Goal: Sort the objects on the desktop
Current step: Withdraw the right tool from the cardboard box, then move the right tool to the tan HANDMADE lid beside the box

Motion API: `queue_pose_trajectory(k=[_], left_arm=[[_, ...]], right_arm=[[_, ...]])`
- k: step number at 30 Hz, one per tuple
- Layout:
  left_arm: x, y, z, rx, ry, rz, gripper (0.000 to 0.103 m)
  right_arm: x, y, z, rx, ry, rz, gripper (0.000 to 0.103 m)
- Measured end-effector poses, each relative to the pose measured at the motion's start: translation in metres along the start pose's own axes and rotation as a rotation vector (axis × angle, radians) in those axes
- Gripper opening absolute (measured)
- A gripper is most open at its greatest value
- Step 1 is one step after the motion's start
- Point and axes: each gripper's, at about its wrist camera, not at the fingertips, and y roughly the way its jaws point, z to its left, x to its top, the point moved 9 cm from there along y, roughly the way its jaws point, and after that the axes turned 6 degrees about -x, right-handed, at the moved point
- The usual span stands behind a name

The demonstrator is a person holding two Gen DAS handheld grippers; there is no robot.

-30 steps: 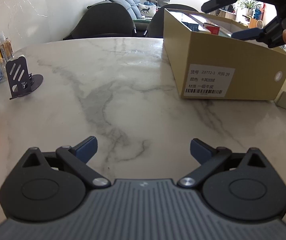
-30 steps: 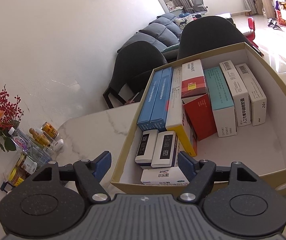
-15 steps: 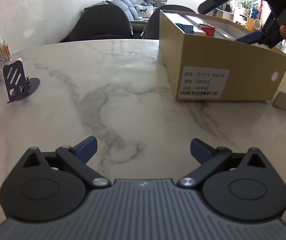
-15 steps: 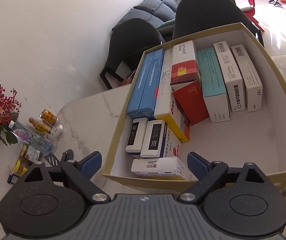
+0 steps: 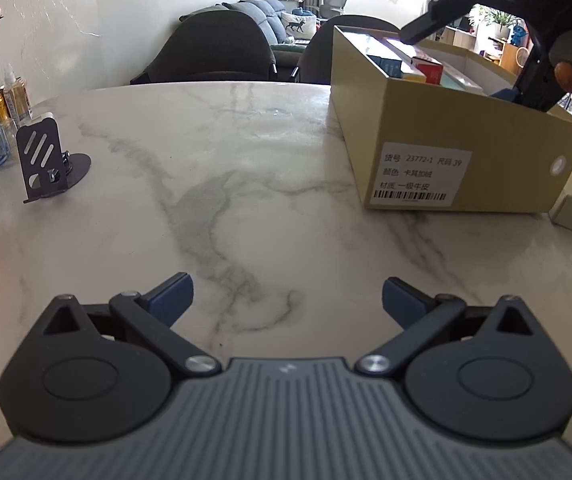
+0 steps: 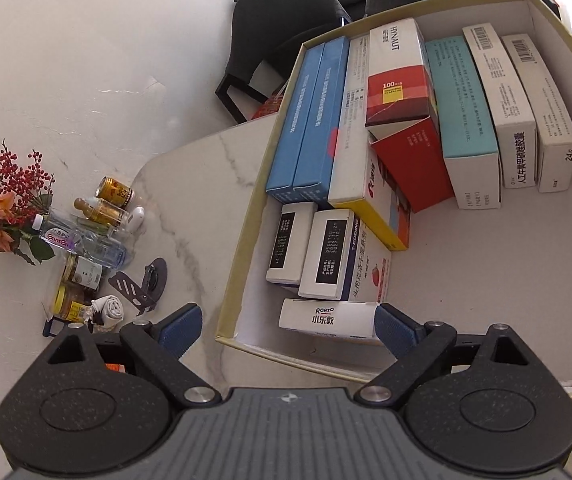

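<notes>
The right gripper (image 6: pixel 288 330) hovers over a cardboard box (image 6: pixel 241 240) of packed cartons, fingers apart and empty. The left gripper (image 5: pixel 286 296), fingers also apart, hangs above bare table (image 5: pixel 245 160). Any lowering should stay clear of the box rim.

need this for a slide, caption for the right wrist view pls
Open right gripper poised above the near end of a cardboard box packed with medicine cartons, the marble table beside it.
</notes>
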Motion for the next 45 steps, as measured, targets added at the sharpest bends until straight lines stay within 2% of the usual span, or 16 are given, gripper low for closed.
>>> queue_pose_trajectory(k=[4, 9, 13, 17, 19, 22, 28, 31, 34, 36, 41, 42, 43, 45], left_arm=[[0.002, 0.007, 0.0, 0.011, -0.003, 0.004, 0.103], [0.006, 0.016, -0.002, 0.013, -0.009, 0.009, 0.103], [0.007, 0.021, -0.004, 0.002, -0.012, 0.013, 0.103], [0.008, 0.027, 0.0, -0.017, -0.043, 0.032, 0.103], [0.01, 0.03, 0.001, -0.02, -0.057, 0.038, 0.103], [0.014, 0.032, 0.001, -0.017, -0.067, 0.04, 0.103], [0.021, 0.031, -0.008, -0.019, -0.071, 0.033, 0.103], [0.022, 0.031, -0.011, -0.016, -0.073, 0.037, 0.103], [0.022, 0.034, -0.012, -0.009, -0.07, 0.046, 0.103], [0.022, 0.036, -0.014, -0.008, -0.072, 0.052, 0.103], [0.025, 0.037, -0.021, -0.024, -0.074, 0.048, 0.103], [0.026, 0.036, -0.023, -0.028, -0.072, 0.047, 0.103], [0.026, 0.036, -0.026, -0.033, -0.07, 0.046, 0.103], [0.029, 0.035, -0.031, -0.049, -0.065, 0.04, 0.103]], right_arm=[[-0.003, 0.005, -0.002, 0.038, 0.023, 0.032, 0.095], [-0.005, -0.01, -0.005, -0.034, 0.012, -0.064, 0.095], [-0.006, -0.037, 0.009, -0.191, -0.091, -0.162, 0.096], [-0.022, -0.07, 0.057, -0.362, -0.307, -0.251, 0.097], [-0.036, -0.093, 0.091, -0.404, -0.437, -0.327, 0.099], [-0.056, -0.125, 0.132, -0.362, -0.547, -0.411, 0.1], [-0.083, -0.182, 0.2, -0.243, -0.688, -0.549, 0.102], [-0.084, -0.196, 0.216, -0.179, -0.702, -0.574, 0.102], [-0.079, -0.2, 0.217, -0.138, -0.702, -0.57, 0.102], [-0.069, -0.194, 0.205, -0.121, -0.679, -0.522, 0.102], [-0.033, -0.209, 0.16, -0.01, -0.483, -0.452, 0.102], [-0.024, -0.211, 0.142, -0.014, -0.451, -0.456, 0.102], [-0.015, -0.212, 0.122, -0.056, -0.424, -0.477, 0.102], [0.001, -0.218, 0.072, -0.208, -0.366, -0.559, 0.102]])
